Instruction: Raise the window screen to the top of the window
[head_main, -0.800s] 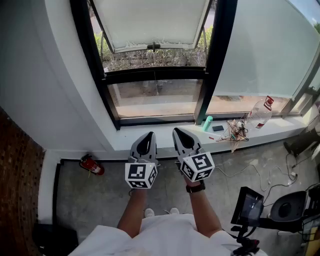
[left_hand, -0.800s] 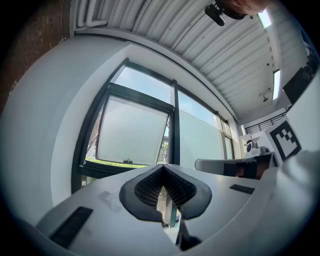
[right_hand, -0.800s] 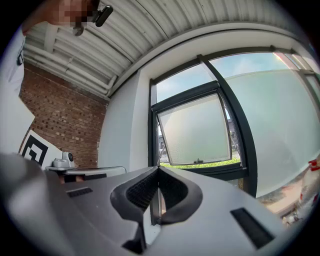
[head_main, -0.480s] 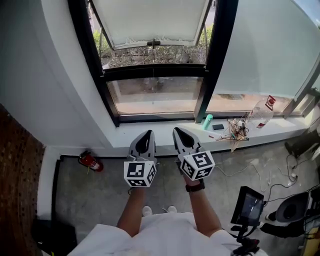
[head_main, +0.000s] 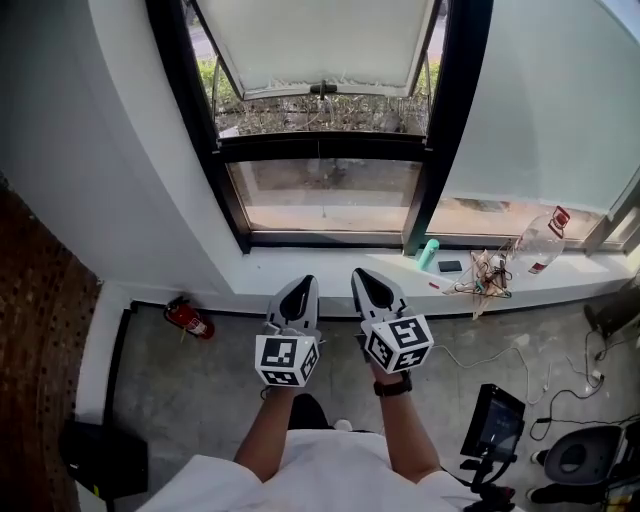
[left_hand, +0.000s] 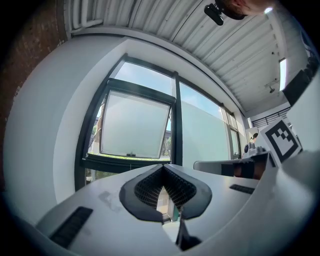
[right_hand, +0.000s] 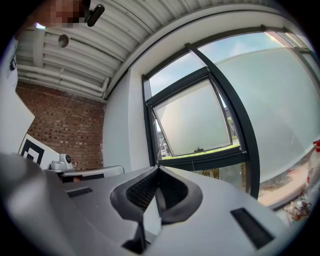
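Both of my grippers are hovering side by side just in front of the window sill (head_main: 260, 275), not touching it. The left gripper (head_main: 303, 283) has its fingers (left_hand: 142, 192) pressed together with nothing in them. Same deal on the right gripper (head_main: 361, 275): fingers (right_hand: 135, 192) together, empty.

The window screen (head_main: 320, 40) is well above the sill, up in the top part of the black frame. Its bottom edge has a little handle (head_main: 322, 88) that sits just over the crossbar.

Further right along the sill there's a teal bottle (head_main: 428, 254), a dark phone (head_main: 450, 266), a tangle of cables (head_main: 488, 272) and a clear plastic bottle (head_main: 543, 242) with a red label. A red fire extinguisher (head_main: 188, 320) lies on the floor below the sill's left end.
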